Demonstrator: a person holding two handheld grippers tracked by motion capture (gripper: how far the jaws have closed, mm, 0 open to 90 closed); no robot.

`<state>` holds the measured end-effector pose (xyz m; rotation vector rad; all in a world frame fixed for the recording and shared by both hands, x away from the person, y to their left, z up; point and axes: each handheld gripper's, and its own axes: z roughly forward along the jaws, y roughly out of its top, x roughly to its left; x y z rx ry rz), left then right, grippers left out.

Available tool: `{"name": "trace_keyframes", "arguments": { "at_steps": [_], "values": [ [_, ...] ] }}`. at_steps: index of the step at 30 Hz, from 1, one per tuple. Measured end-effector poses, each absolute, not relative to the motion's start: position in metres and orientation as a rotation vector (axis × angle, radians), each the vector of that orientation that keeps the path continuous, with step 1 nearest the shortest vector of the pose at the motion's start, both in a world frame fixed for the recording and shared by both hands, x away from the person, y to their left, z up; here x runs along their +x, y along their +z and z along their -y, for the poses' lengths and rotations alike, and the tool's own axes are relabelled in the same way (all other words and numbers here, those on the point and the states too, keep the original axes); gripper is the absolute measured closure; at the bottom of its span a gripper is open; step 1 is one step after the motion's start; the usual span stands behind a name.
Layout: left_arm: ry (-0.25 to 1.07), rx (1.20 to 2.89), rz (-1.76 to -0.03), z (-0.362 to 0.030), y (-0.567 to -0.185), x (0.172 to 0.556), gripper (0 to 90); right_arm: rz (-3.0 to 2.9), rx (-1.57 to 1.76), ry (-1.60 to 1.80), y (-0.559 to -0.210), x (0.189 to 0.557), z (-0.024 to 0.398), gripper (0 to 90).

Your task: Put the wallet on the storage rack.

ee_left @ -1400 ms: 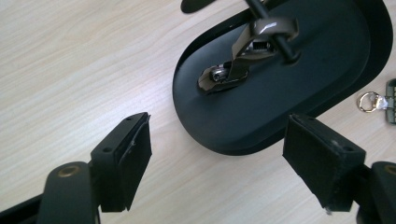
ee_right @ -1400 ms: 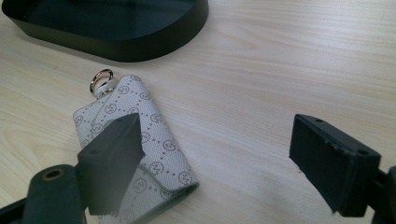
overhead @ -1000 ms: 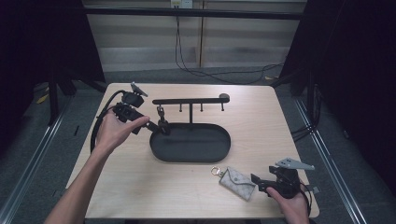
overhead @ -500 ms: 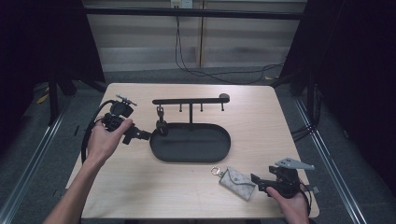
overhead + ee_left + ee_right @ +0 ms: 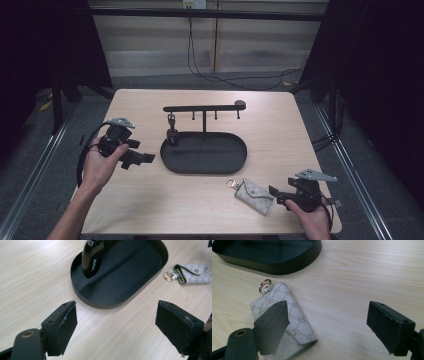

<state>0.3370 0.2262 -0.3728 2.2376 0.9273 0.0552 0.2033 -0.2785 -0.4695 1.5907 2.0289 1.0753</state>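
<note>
Reaching for the monogram key pouch (image 5: 284,325) on the bench (image 5: 300,135), right gripper (image 5: 332,322) wide open, empty, one jaw over it. Left gripper (image 5: 122,325) also wide open, empty, near the black tray (image 5: 125,277). Next: centre jaws on pouch, close.

Table (image 5: 150,210): pale wood grain, smooth, matt. Tray (image 5: 140,272): black, smooth, faint sheen. Key pouch (image 5: 287,322): grey patterned textured fabric, shiny gold metal ring (image 5: 265,285). Key fob (image 5: 92,257): glossy black plastic

key pouch (image 5: 284,325) partly behind tongs
</note>
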Motion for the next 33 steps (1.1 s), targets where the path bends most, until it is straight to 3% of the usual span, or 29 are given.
{"name": "trace_keyframes", "arguments": {
  "at_steps": [9,19,24,33],
  "values": [
    [0.007,2.162,-0.88,-0.238,-0.39,0.311,18.7,-2.039,1.578,1.076,-0.468,0.202,0.277,18.1],
    [0.158,2.055,-0.995,-0.259,-0.422,0.279,20.0,-2.049,1.578,1.096,-0.466,0.201,0.28,15.9],
    [0.205,2.076,-0.972,-0.257,-0.427,0.256,20.0,-2.053,1.566,1.117,-0.461,0.201,0.278,16.6],
    [0.133,2.016,-0.979,-0.259,-0.445,0.228,23.0,-2.103,1.481,1.152,-0.443,0.201,0.27,16.8]
  ]
}}
